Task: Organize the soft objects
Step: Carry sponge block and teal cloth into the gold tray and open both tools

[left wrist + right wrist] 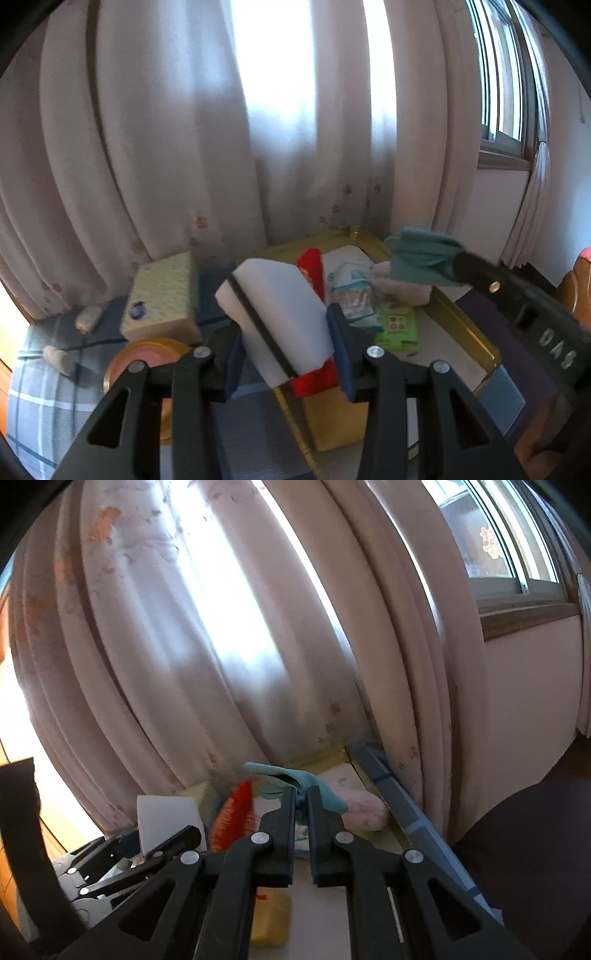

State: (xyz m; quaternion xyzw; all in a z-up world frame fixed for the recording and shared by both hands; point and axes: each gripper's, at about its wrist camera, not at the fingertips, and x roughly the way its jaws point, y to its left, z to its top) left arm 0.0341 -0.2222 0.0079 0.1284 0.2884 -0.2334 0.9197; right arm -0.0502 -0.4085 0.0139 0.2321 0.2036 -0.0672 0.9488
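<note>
A plaid-covered surface [40, 391] carries it all: gold-rimmed tray [476, 332] at three o'clock, yellow tissue box [162, 295] at ten, round gold tin [147, 354] just below it, two small pebble-like lumps [59, 360] at nine.

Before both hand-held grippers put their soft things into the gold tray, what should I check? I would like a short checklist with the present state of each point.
1. Left hand-held gripper holds the white sponge block firmly between its pads: ok.
2. Right hand-held gripper is shut on the teal cloth: ok.
3. Gold tray is in front of both grippers: ok.
4. Bare floor remains in the tray near the green packet: ok.
5. Teal cloth hangs free of the pink fluffy item: cannot tell.
6. Tissue box stands outside the tray, out of the way: ok.
</note>
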